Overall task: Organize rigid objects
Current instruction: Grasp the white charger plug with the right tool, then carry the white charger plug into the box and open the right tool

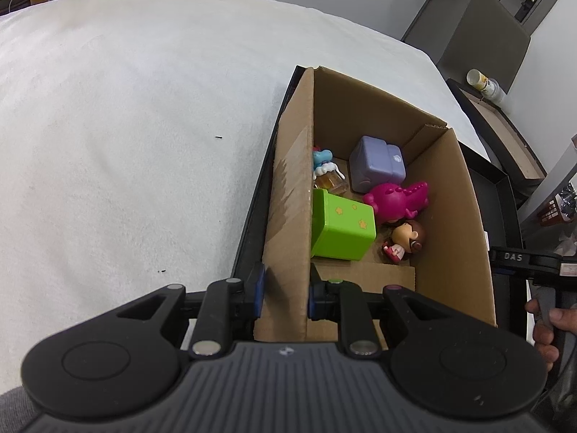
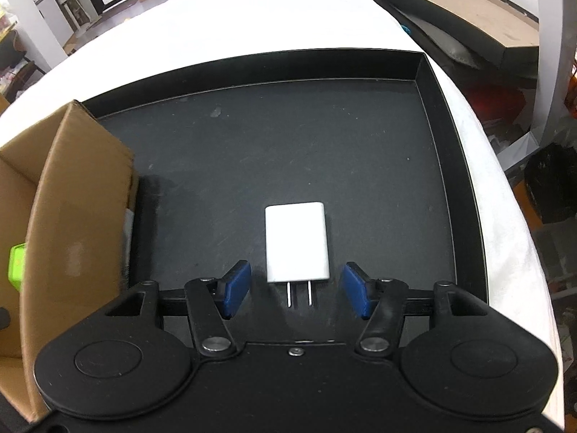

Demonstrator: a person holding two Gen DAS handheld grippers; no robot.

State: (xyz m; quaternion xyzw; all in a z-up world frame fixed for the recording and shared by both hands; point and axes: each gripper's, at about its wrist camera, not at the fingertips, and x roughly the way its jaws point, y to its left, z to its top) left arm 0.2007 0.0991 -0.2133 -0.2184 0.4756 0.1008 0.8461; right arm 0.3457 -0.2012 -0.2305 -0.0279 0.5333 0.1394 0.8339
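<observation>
My left gripper point(image 1: 285, 294) is shut on the left wall of a cardboard box point(image 1: 292, 195). Inside the box lie a green block with stars point(image 1: 342, 229), a purple case point(image 1: 377, 164), a pink dinosaur toy point(image 1: 396, 198), a small doll figure point(image 1: 405, 240) and a blue-and-white figurine point(image 1: 324, 164). In the right wrist view a white charger plug point(image 2: 296, 241) lies flat on the black tray point(image 2: 252, 151), prongs toward me. My right gripper point(image 2: 295, 290) is open, its blue pads point(image 2: 236, 288) standing apart on either side of the plug's near end without touching it.
The tray rests on a white cloth-covered table point(image 1: 126, 126). The cardboard box point(image 2: 68, 223) stands at the tray's left side. A hand point(image 1: 548, 328) holding the other gripper shows at the right edge. A chair point(image 1: 479, 39) and a wooden board point(image 2: 468, 7) stand beyond the table.
</observation>
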